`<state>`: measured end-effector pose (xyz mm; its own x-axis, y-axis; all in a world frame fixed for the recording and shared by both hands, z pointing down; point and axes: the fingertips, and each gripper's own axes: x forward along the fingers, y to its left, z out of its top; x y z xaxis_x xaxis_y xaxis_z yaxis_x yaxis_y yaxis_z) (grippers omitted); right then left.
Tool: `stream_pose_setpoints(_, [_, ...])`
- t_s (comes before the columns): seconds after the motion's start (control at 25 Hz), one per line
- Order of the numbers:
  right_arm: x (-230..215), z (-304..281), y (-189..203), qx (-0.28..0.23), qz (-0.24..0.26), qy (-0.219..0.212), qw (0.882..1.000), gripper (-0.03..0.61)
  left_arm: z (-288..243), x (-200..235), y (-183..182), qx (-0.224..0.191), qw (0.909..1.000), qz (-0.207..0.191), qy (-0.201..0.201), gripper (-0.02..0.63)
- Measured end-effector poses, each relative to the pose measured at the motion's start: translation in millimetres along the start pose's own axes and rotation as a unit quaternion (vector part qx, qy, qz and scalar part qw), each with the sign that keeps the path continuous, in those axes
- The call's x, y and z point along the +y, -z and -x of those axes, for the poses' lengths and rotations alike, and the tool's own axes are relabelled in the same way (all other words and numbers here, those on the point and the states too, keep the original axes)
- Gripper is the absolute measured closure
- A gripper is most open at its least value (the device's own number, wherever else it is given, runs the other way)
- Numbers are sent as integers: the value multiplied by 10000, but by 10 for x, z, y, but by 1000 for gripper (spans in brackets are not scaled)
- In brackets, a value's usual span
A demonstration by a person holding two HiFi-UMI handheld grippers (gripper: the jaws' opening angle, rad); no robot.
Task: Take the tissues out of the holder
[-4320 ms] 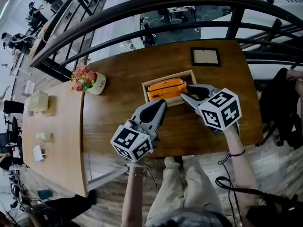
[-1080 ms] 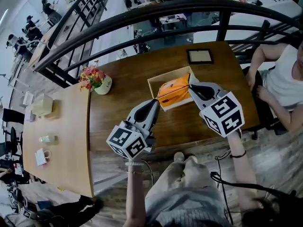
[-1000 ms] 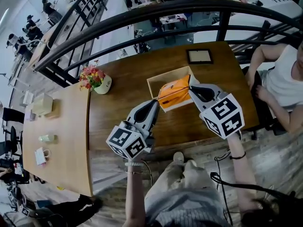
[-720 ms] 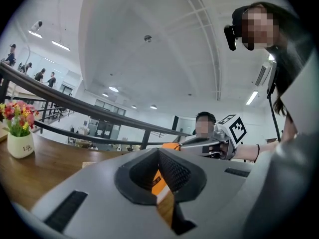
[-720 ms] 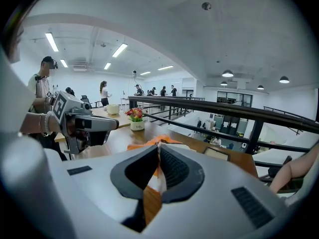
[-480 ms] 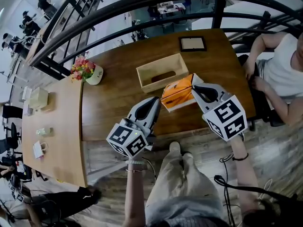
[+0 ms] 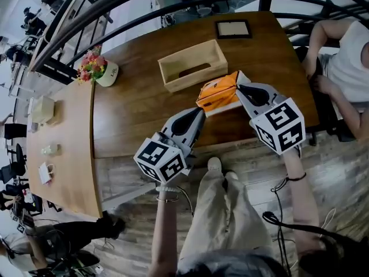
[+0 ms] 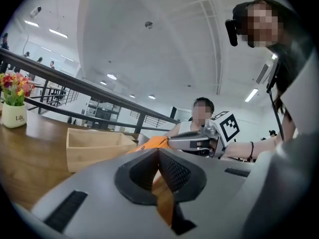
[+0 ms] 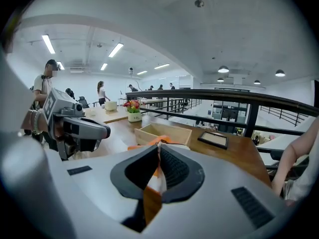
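An open office gallery with a black railing (image 7: 115, 10) around it; a dark wooden table (image 7: 138, 97) curves along the rail, and a paler table (image 7: 57, 149) joins it at the left. The wooden holder (image 7: 193, 77) stands on the dark top with nothing in it. The orange tissue pack (image 7: 218, 91) is outside the holder, over the near part of the table, with a white face showing along its lower edge. No print on the pack can be read.

The right gripper (image 7: 239, 88) has its jaws pinched narrow on the pack's right end; in the right gripper view, orange and white wrapper (image 9: 158, 176) sits squeezed between the pads. The left gripper (image 7: 200, 113) has its jaws drawn together, with the tips just beside the pack's near left corner. Whether they touch it I cannot tell.

Each gripper's cube shows black-and-white square markers (image 7: 279, 126). The white flower pot (image 8: 13, 117) bears one short dark word, apparently "Life". A picture frame (image 7: 233, 29) lies beyond the holder. A second person (image 7: 351, 56) sits at the table's right end
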<state>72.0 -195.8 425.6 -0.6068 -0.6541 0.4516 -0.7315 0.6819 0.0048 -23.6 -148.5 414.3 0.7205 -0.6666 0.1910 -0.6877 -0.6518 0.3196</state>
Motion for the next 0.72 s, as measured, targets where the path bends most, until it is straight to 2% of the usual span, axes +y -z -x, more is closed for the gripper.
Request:
stream_pose_setpoints(0.36, [-82, 258, 329, -124, -390, 186, 9990, 549, 14, -151, 264, 137, 9998, 143, 36, 606])
stream_pose_setpoints(0.72, [-64, 276, 602, 0, -857, 461, 9953, 549, 71, -176, 401, 217, 9993, 257, 150, 606])
